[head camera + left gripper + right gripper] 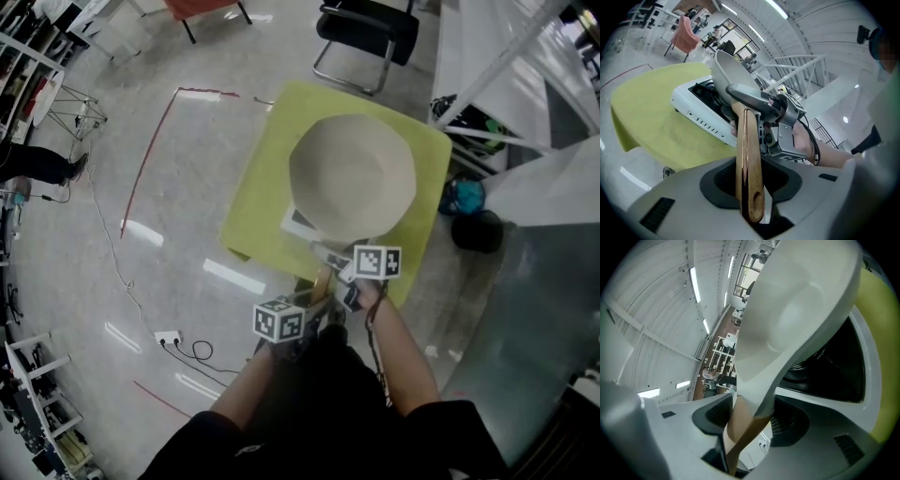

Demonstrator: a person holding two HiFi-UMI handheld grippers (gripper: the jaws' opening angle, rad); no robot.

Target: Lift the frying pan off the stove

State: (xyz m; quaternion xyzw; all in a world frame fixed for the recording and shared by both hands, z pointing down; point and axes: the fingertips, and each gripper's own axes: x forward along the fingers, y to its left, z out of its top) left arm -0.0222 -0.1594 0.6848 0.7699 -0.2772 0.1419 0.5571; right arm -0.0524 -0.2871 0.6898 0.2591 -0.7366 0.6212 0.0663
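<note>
1. While the pan [352, 173] hangs tilted above the stove [701, 117], the lift looks nearly done. Both gripper views show its bowl raised clear of the black burner (the head view cannot confirm this, since the bowl covers the stove from above).
2. Its wooden handle [749, 164] runs from over the stove's near edge back toward the person.
3. The left gripper [750, 182] clamps the handle at the end farthest from the stove, with a pad against each side of the wood. I judge that this grip carries the pan.
4. The right gripper [749, 423] sits closer to the stove, at the neck where the wood meets the grey bracket. Its jaws stand wide, with the neck between them but not squeezed, as far as its own view shows.
5. The step in hand, as I read it, is holding the pan up on the left grip alone, with the right one giving no hold.
6. The next move calls for carrying the bowl up and away from the stove while levelling it.
   - The bowl's weight levers hard on a handle held at its far end, so the left pads need a firm squeeze.
   - The right gripper should either close on the neck or draw off it without knocking it.
7. Under the stove, the yellow table [258, 202] reaches out past it on the sides that show.
</note>
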